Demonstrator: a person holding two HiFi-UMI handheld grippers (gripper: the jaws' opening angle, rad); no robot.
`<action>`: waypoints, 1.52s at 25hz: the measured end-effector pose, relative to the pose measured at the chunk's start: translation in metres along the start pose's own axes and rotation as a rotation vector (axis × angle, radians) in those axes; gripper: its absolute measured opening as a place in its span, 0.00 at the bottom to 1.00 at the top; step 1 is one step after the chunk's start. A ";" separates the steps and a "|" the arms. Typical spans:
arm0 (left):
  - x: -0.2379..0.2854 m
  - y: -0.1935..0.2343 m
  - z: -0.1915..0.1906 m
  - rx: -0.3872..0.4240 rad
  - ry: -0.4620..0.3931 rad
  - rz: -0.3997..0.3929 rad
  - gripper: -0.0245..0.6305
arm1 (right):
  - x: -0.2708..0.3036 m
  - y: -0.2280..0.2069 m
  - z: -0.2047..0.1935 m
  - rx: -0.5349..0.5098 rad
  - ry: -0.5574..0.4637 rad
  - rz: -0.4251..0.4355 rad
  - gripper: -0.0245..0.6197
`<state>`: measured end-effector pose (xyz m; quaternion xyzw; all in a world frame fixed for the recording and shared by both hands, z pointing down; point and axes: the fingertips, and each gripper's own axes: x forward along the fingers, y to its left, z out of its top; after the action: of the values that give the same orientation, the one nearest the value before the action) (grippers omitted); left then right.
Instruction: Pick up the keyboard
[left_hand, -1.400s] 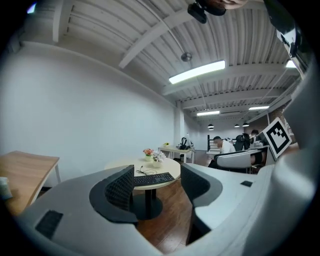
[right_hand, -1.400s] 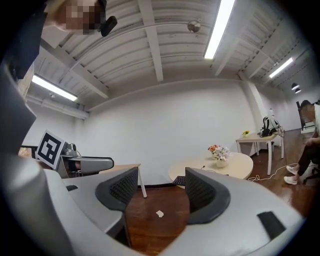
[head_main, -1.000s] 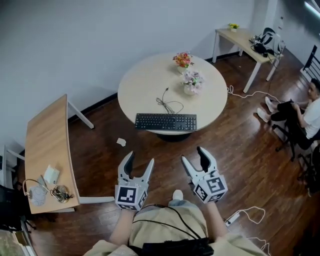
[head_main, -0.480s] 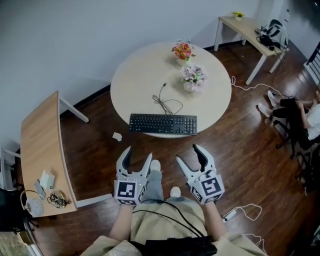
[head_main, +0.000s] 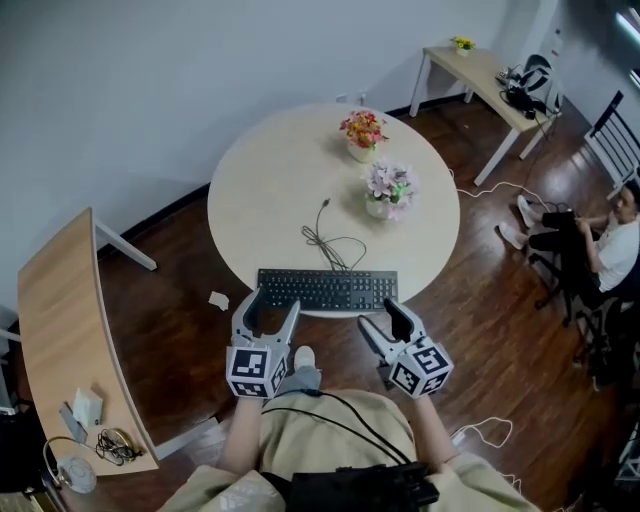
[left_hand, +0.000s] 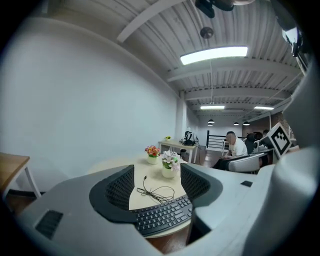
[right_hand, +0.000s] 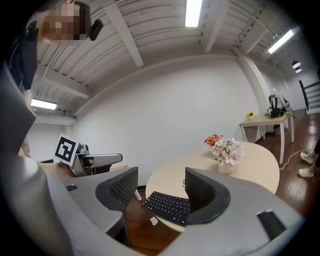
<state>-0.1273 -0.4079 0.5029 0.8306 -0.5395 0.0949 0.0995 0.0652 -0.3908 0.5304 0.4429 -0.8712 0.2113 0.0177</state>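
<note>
A black keyboard (head_main: 327, 290) lies along the near edge of the round beige table (head_main: 270, 180), its cable (head_main: 325, 240) curled behind it. My left gripper (head_main: 268, 306) is open just short of the keyboard's left end, nothing between its jaws. My right gripper (head_main: 383, 316) is open below the keyboard's right end, also holding nothing. In the left gripper view the keyboard (left_hand: 162, 215) shows between the open jaws, still ahead. In the right gripper view the keyboard (right_hand: 167, 206) lies beyond the jaws, on the table edge.
Two flower pots (head_main: 388, 190) (head_main: 362, 131) stand on the far half of the table. A curved wooden desk (head_main: 60, 330) is at the left, another desk (head_main: 490, 75) at the back right. A seated person (head_main: 600, 245) is at the right. A paper scrap (head_main: 218, 299) lies on the floor.
Both grippers have moved forward to the table's near edge, and the keyboard now lies right in front of their tips. The jaws have stayed open.
</note>
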 end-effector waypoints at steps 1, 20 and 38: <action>0.008 0.012 -0.009 -0.038 0.031 -0.015 0.45 | 0.012 -0.009 -0.012 0.059 0.021 -0.011 0.50; 0.045 0.125 -0.298 -0.673 0.625 0.032 0.45 | 0.021 -0.204 -0.164 0.424 0.261 -0.412 0.50; 0.099 0.122 -0.301 -0.994 0.544 0.063 0.44 | 0.069 -0.242 -0.197 0.390 0.448 -0.271 0.50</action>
<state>-0.2146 -0.4622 0.8265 0.6131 -0.4986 0.0431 0.6112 0.1808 -0.4933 0.8096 0.4923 -0.7219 0.4620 0.1519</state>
